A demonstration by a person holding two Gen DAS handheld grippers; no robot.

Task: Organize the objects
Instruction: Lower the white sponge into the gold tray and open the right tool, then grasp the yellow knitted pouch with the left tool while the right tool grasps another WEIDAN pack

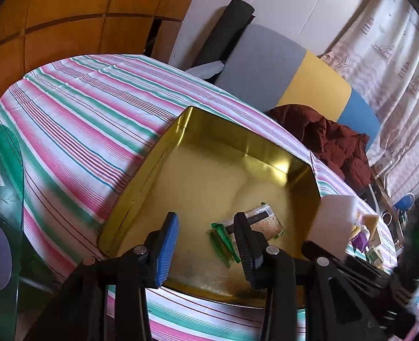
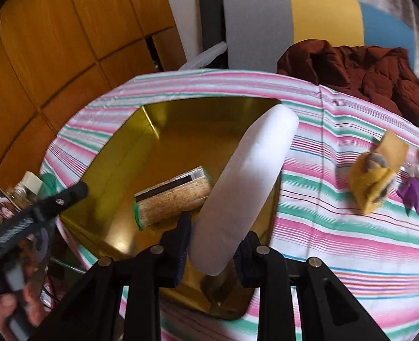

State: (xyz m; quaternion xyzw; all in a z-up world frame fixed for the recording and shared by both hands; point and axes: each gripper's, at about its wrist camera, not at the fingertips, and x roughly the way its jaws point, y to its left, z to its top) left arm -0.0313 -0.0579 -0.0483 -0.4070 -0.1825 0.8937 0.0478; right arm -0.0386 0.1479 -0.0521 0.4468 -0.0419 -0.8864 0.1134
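An open gold tin stands on the striped tablecloth. Inside it lies a cracker pack with green ends. My left gripper hovers over the tin's near side, open, with nothing between its fingers; the pack lies just beyond its right finger. In the right wrist view the left gripper reaches in from the left. My right gripper is shut on a long white rounded packet, which slants over the tin's right side. That packet shows blurred at the right of the left wrist view.
A yellow soft pouch and a purple item lie on the cloth to the right of the tin. A brown jacket is heaped on a chair behind the table. Small bottles stand at the table's left edge.
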